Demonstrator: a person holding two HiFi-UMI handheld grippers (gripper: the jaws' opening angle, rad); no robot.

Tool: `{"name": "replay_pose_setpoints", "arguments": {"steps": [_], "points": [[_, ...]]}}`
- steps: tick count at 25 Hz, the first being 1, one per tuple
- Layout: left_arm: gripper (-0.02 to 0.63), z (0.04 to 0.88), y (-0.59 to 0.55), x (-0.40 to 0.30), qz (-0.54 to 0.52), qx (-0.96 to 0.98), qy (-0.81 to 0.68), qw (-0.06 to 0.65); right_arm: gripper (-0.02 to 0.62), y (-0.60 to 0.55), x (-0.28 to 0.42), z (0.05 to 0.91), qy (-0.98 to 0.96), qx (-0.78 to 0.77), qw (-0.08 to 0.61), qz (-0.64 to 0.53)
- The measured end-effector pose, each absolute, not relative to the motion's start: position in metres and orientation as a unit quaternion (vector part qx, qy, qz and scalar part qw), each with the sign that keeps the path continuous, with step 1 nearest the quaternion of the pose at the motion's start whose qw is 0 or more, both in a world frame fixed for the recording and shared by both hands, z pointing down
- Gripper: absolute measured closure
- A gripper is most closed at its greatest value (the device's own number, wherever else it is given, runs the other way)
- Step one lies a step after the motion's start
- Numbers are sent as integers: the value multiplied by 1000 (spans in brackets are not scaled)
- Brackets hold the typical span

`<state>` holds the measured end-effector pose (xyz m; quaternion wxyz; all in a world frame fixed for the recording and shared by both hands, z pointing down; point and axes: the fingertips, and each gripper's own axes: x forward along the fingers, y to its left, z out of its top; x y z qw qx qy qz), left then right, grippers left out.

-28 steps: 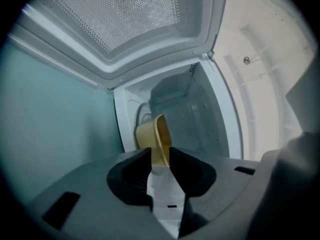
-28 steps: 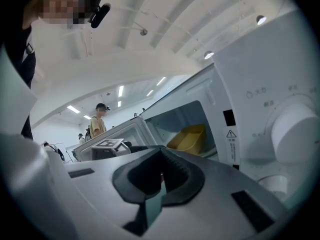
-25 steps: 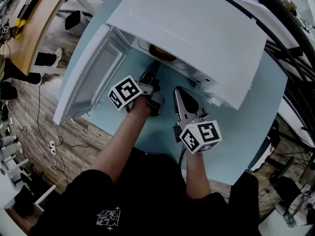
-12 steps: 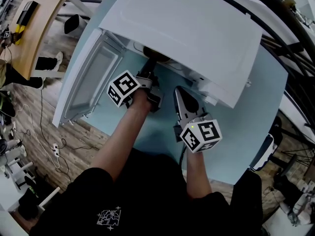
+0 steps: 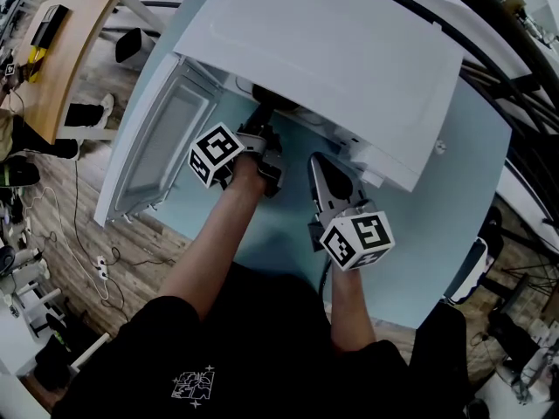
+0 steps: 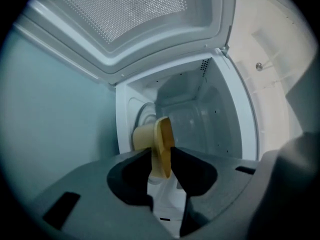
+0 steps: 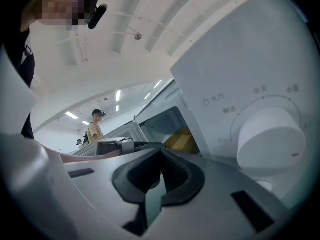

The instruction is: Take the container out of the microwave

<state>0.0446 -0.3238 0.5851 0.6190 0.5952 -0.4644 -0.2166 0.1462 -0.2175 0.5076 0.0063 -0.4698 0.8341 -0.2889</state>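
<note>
L claw (image 6: pixel 161 152) just been opening, jaws now either side of the yellow container (image 6: pixel 144 136) rim (inside the microwave (image 6: pixel 225 134)). R claw (image 7: pixel 160 151) closed, empty, near the dial (image 7: pixel 270 139).

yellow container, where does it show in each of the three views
Head view: cannot be made out, hidden under the microwave top.
Left gripper view: yellow container at lower centre, between the left gripper jaws, which have just been opening.
Right gripper view: right of centre, inside the microwave.
Shared landmark: the microwave's open front.

"火力" and "中火" in grey print around the dial (image 7: pixel 270 139) on the microwave (image 7: pixel 235 49) front; other characters illegible.
</note>
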Motion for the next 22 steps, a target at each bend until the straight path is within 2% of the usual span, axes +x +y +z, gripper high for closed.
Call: {"name": "replay_pose_setpoints", "arguments": {"steps": [9, 12, 22], "points": [[497, 588, -324, 44, -214, 579, -466, 634, 589, -216, 152, 507, 831, -474, 12, -290], [539, 591, -322, 42, -211, 567, -470, 643, 591, -216, 151, 507, 832, -471, 11, -292], [528, 597, -326, 42, -205, 563, -470, 648, 591, -214, 148, 511, 836, -461, 10, -298]]}}
